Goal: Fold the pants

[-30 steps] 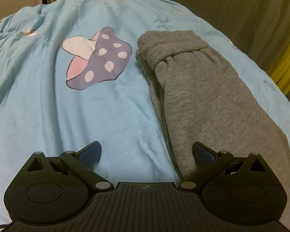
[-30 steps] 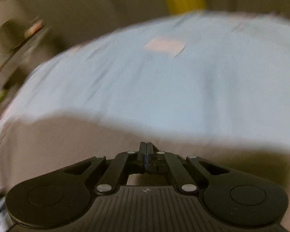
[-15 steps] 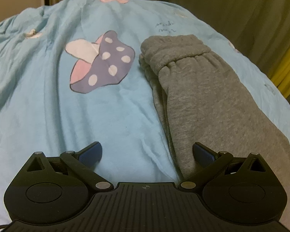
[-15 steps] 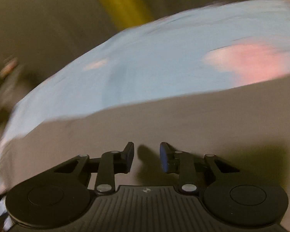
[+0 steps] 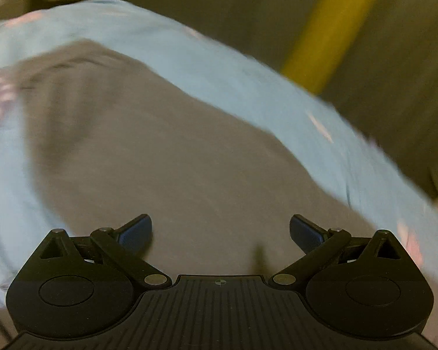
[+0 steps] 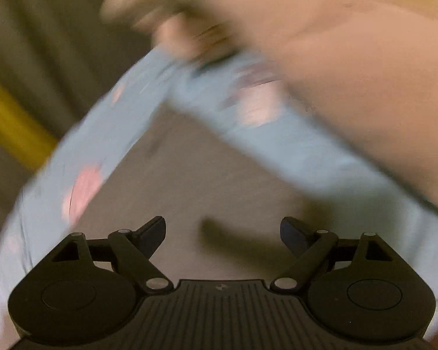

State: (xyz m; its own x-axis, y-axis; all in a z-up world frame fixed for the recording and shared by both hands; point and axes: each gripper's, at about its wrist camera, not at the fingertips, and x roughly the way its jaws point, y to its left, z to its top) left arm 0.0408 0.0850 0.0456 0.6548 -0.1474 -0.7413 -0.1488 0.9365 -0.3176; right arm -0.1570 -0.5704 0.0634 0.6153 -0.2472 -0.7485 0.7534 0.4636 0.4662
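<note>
The gray pants [image 5: 166,157] lie directly under both wide-open grippers, the left gripper [image 5: 220,230] and the right gripper [image 6: 222,230], stretching forward.

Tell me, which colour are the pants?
Grey. The pants show best in the left wrist view, lying on the light blue bedsheet.

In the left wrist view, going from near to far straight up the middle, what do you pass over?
Left gripper, jaws wide apart → grey pants → light blue bedsheet → a dim, blurred backdrop behind the bed.
</note>
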